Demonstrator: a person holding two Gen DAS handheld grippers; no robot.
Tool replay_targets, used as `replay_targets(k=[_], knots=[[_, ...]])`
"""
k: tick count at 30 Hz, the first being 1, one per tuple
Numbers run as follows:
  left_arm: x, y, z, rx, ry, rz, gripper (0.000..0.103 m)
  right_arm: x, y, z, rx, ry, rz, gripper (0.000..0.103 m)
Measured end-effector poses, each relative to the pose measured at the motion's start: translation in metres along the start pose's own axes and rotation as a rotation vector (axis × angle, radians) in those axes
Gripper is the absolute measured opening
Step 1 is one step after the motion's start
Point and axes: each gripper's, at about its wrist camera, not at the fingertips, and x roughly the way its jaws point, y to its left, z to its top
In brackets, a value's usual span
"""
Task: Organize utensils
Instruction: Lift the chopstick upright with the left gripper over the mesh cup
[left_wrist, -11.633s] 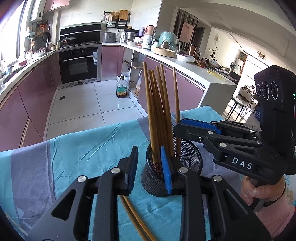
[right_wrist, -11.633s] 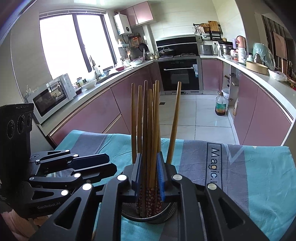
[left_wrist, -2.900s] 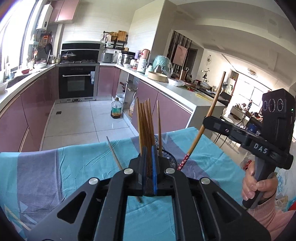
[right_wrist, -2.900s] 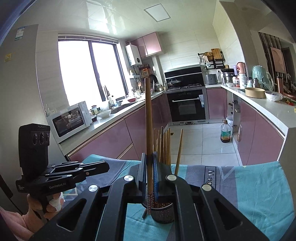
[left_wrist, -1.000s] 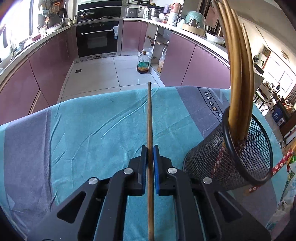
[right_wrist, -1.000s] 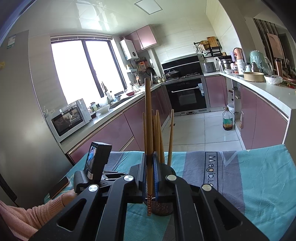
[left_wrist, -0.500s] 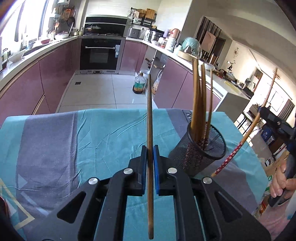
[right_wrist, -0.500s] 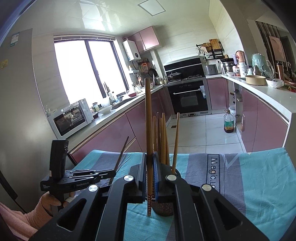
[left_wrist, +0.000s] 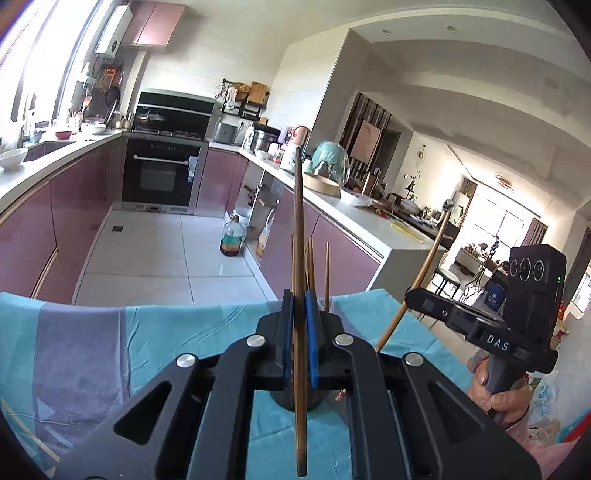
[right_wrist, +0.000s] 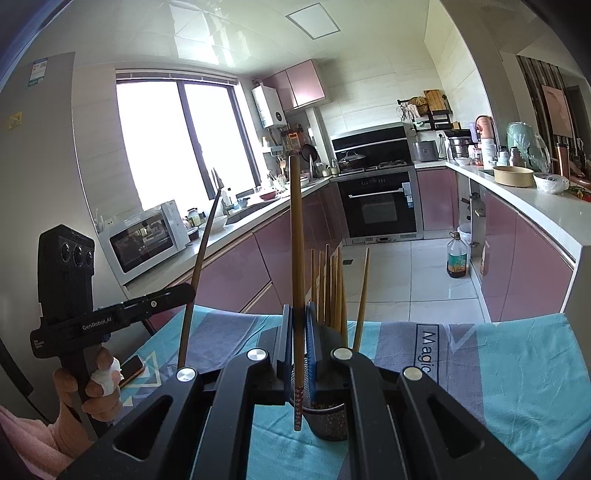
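Since a second before, the left gripper (left_wrist: 298, 317) had lifted its chopstick (left_wrist: 300, 258) off the blue cloth (left_wrist: 166, 332) and tipped it up to stand almost straight. From the left wrist view, the blue pads were squeezed tight on that chopstick, and the black mesh cup (left_wrist: 295, 400) sat just behind them, near the middle of the table, with more sticks poking up. Off to the right, the right gripper (left_wrist: 410, 295) held a slanted stick. From the right wrist view, the right gripper (right_wrist: 298, 332) was shut tight on a patterned chopstick (right_wrist: 296, 258), and the cup (right_wrist: 327, 421) stood just past its tip. On the left, the left gripper (right_wrist: 188, 290) held its thin stick up. To do this well, I think each stick's bottom end should hang right over the cup's mouth before the pads let go.
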Motion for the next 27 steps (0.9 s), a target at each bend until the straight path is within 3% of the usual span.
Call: replay_targets(k=[9,27], knots=[[0.035,-0.033,0.022,0.031,-0.097,-0.001,0.007,-0.003,-0.002,0.010,-0.014,-0.029,-0.017,0.006],[0.134,-0.052,0.015,0.044,-0.085,0.131,0.007,0.018,-0.024,0.020,0.033,-0.051,-0.026,0.005]])
